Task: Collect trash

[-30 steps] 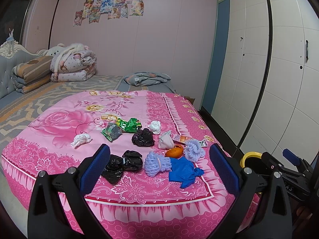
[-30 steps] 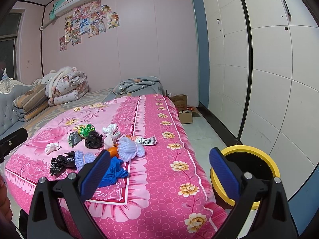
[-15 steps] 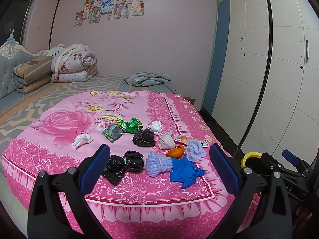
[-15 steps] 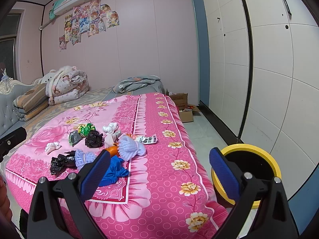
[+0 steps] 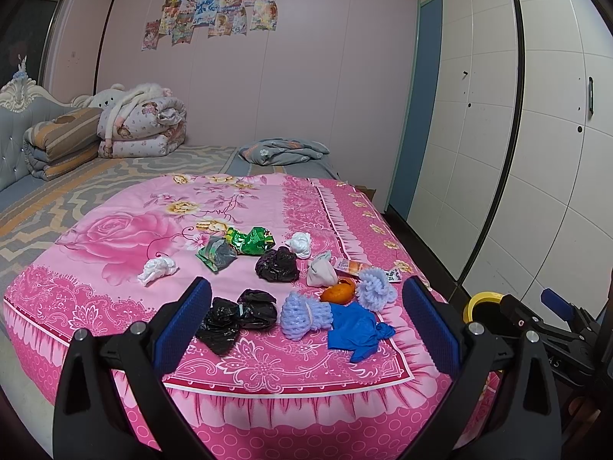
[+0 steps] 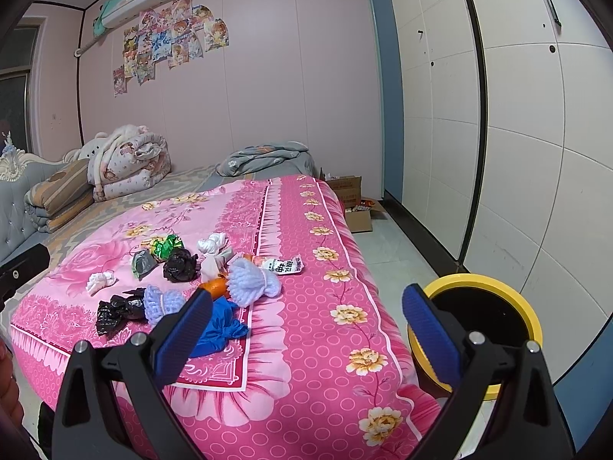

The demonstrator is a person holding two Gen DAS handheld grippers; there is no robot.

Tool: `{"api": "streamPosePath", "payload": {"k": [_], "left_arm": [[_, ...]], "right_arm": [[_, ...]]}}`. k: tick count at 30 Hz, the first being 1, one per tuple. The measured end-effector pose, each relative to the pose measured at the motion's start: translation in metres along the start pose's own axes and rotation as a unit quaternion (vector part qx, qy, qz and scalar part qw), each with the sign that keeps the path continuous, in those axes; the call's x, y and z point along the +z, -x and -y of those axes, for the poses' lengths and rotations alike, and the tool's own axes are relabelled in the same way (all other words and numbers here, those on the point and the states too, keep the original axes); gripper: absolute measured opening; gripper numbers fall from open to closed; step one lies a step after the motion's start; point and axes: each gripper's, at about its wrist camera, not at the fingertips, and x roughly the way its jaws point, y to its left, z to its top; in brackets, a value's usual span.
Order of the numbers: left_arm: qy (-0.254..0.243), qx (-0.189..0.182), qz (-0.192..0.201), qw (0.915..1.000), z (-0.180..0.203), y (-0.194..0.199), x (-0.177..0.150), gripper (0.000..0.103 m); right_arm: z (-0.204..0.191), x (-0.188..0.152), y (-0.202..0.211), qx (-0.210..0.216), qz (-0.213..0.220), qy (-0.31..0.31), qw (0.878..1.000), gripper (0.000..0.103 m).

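Left wrist view: a pink floral bedspread (image 5: 126, 237) fills the middle of the room, its frilled edge falling to the floor at the near side and along the right, where a strip of pale floor (image 6: 387, 245) runs open between bed and white wardrobe (image 5: 536, 153). Folded quilts (image 5: 141, 122) are stacked well back by the headboard, leaving most of the spread's far half bare. A yellow-rimmed bin (image 6: 494, 306) stands on the floor just beside the bed's near right corner, close under the right gripper (image 6: 306, 326), whose blue-padded jaws are spread wide with nothing between them. The left gripper (image 5: 306, 322) hangs over the near edge of the bed, jaws likewise wide and empty.

The trash lies in a loose cluster toward the spread's near right corner. A blue glove (image 5: 356, 329) sits closest to the frill, touching a lilac knit ball (image 5: 302, 316); a second lilac knit ball (image 5: 373, 289) lies just beside an orange peel (image 5: 337, 292). Two black bags (image 5: 239, 316) rest together left of the first ball, a third black bag (image 5: 276, 264) farther in. Green wrappers (image 5: 251, 240) and a white tissue wad (image 5: 157, 270) lie on the cluster's left side, apart from the rest. A printed sachet (image 6: 281, 264) lies nearest the right-hand border.
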Motion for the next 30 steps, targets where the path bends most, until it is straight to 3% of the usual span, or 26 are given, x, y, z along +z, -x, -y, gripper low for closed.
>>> {"api": "streamPosePath", "payload": {"k": [16,30], "left_arm": [[0.0,-0.001,0.0,1.0,-0.002,0.0,0.0,0.096],[0.0,0.007,-0.002,1.0,-0.011,-0.005,-0.002,0.096]], "right_arm": [[0.001,0.001,-0.002,0.0,-0.002,-0.001,1.0,0.096],[-0.008,-0.019,-0.004,-0.001,-0.014,-0.003,1.0,0.096]]}}
